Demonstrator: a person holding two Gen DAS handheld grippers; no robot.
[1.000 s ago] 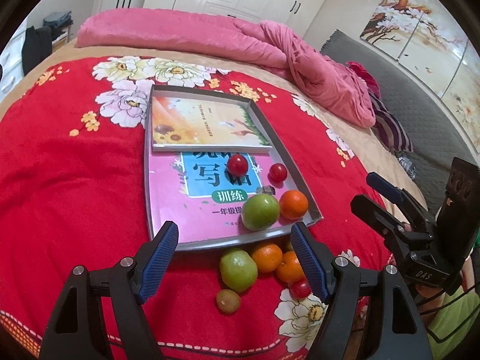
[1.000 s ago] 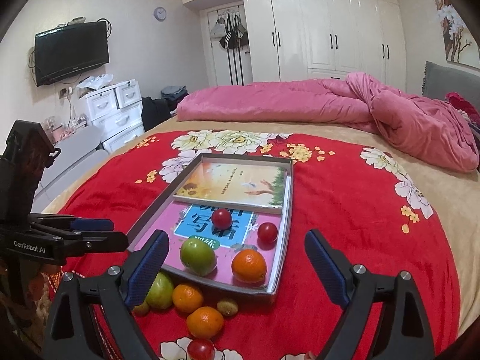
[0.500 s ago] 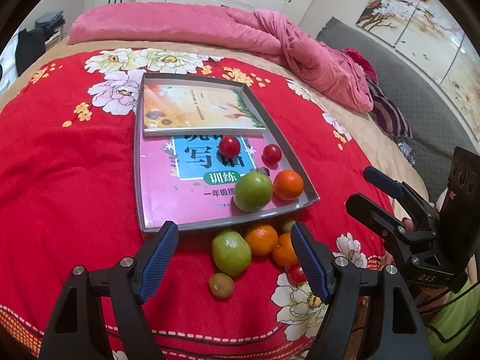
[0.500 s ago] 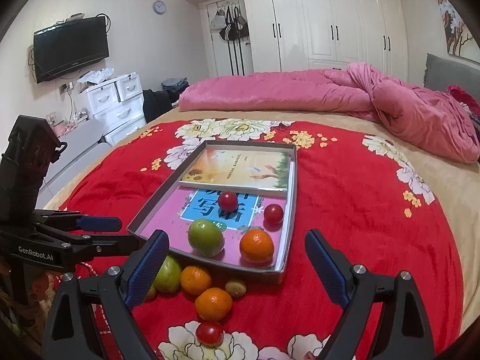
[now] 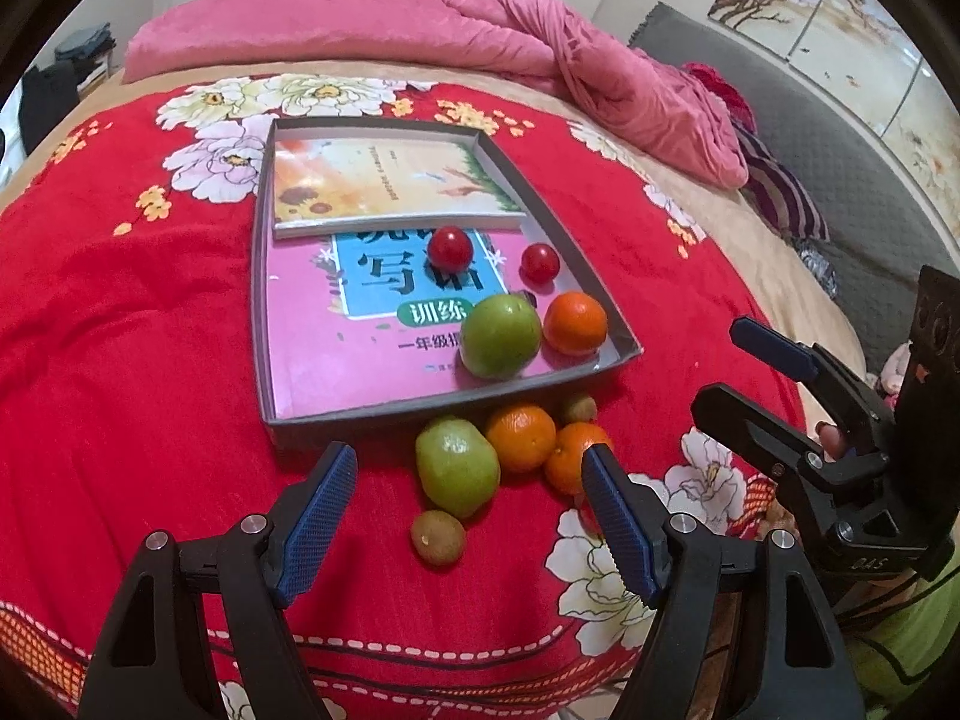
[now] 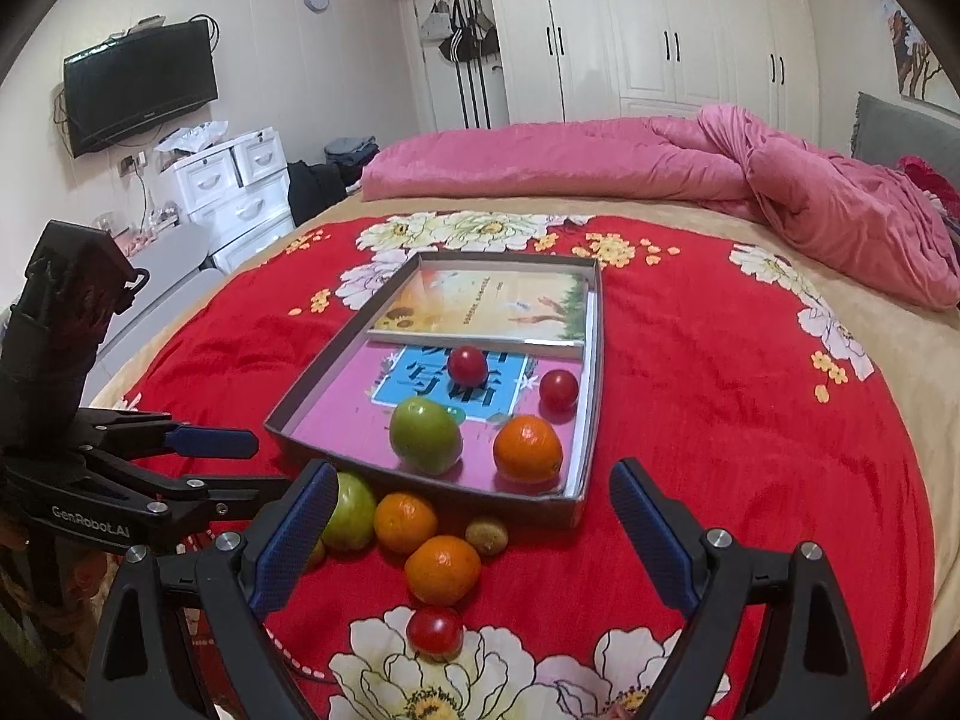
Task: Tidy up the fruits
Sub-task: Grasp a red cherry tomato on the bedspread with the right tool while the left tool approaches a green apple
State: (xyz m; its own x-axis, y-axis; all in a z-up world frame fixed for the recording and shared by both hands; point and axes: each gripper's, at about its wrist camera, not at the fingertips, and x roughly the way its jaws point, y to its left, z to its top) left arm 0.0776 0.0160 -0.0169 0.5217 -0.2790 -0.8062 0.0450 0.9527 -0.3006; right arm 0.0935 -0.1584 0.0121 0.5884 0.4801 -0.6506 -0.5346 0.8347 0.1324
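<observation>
As before, both tongs (image 5: 468, 516) agape.

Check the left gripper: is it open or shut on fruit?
Open and empty. The left gripper has its blue pads spread wide above the bedspread, gripping nothing; the loose green apple lies between them, untouched.

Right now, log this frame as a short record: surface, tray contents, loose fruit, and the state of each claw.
surface: red floral blanket on a bed
tray: two books, green apple, orange, two red tomatoes
loose fruit by the tray's near edge: green apple, two oranges, two small brown fruits, one tomato
left claw: open, empty
right claw: open, empty
</observation>
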